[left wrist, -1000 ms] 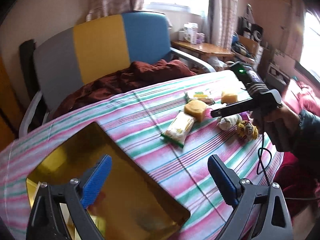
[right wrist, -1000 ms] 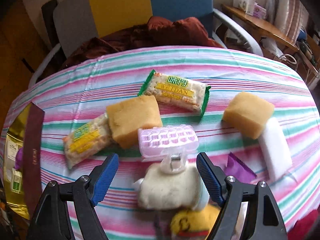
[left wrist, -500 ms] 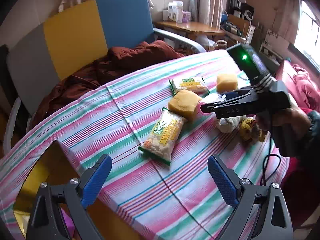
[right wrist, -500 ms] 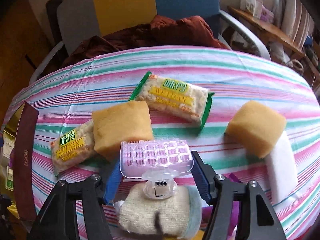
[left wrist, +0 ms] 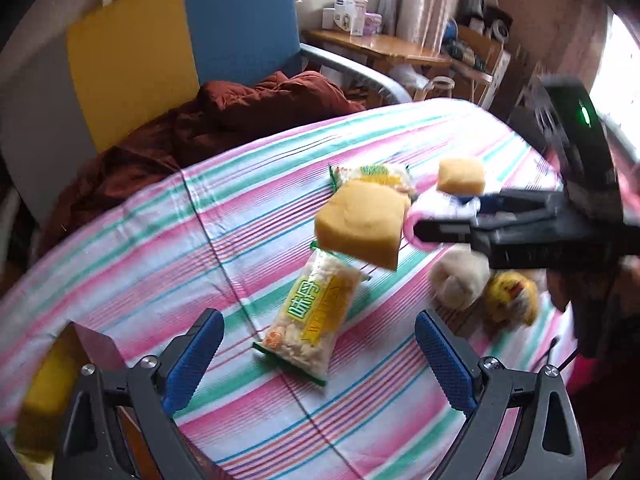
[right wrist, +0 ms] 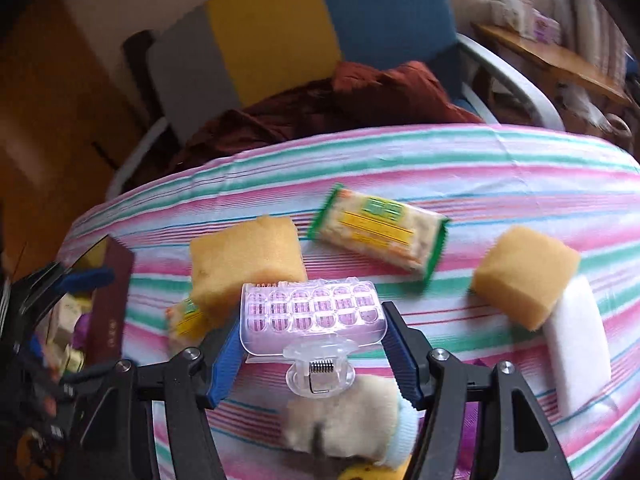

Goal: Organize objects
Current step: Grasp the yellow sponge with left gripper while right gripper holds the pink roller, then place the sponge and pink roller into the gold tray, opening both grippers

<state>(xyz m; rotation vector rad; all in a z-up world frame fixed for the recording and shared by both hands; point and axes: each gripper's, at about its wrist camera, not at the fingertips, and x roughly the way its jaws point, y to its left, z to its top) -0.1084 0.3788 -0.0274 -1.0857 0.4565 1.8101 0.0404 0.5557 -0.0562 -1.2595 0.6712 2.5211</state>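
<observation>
We hold the right gripper [right wrist: 312, 354] with its blue pads pressed on the two short ends of a clear pink hair clip [right wrist: 313, 314], having just closed the jaws onto it; the clip sits level between the fingers, its spring hinge facing us, lifted off the striped tablecloth [right wrist: 460, 168]. In the left wrist view the same gripper [left wrist: 436, 222] comes in from the right, with the pink edge of the clip showing at its tip. Our left gripper [left wrist: 318, 354] hangs with its jaws wide apart and nothing between them, above the near end of a biscuit packet [left wrist: 314, 322] that lies lengthwise on the cloth. Just beyond that packet rests a large yellow sponge [left wrist: 362, 226], overlapping its far end, and behind the sponge lies a second biscuit packet [right wrist: 378, 234], slanted. Farther right sits a smaller yellow sponge [right wrist: 524, 276], touching a white foam block [right wrist: 578, 342] on its near right side. Under the right gripper, close to us, lies a cream plush toy [right wrist: 344, 418], and just beside it on the right in the left wrist view a yellow plush toy [left wrist: 510, 298]. At the near left edge of the table stands an open gold-lined box [right wrist: 110, 304] with a dark red wall; small things lie inside, but we cannot tell what they are. Beyond the table stands a chair [left wrist: 180, 40] with grey, yellow and blue back panels, a rust-red blanket [left wrist: 224, 116] heaped on its seat.
</observation>
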